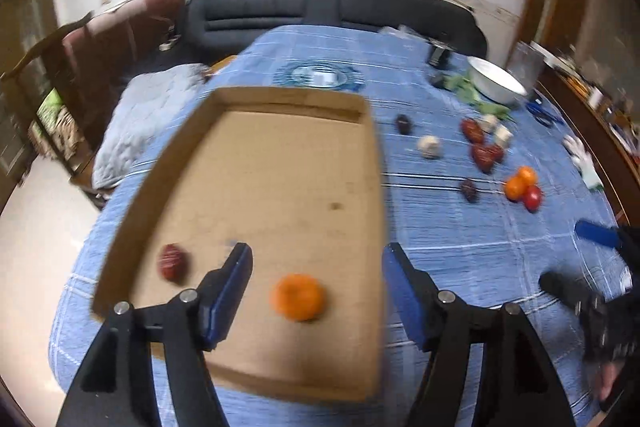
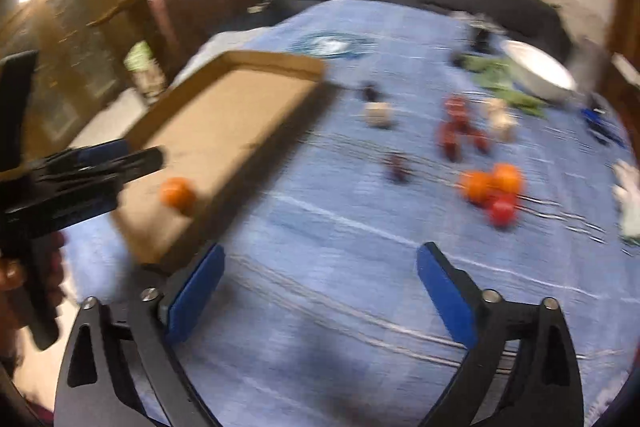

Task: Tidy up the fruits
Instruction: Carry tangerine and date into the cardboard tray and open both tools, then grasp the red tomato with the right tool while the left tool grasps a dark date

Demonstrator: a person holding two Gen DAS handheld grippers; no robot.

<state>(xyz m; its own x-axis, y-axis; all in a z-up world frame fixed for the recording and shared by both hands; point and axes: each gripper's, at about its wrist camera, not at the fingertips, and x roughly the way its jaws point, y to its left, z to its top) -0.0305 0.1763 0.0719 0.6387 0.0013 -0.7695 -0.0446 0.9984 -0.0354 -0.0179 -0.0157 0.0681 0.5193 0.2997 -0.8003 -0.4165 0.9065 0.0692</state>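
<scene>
While two oranges (image 1: pixel 519 182) wait outside, one orange (image 1: pixel 298 297) occupies the tray (image 1: pixel 280 99).

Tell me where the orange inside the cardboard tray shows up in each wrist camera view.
Left wrist: orange low centre, between the open left gripper fingers.
Right wrist: orange at left, near the tray's corner.
Shared landmark: cardboard tray.

Motion blur smears the right wrist view so the dark fruits (image 2: pixel 396 167) and pale lumps (image 2: pixel 378 115) on the blue cloth (image 2: pixel 360 307) cannot be identified, while the white glove (image 2: pixel 628 195) is cut off at the right edge.
</scene>
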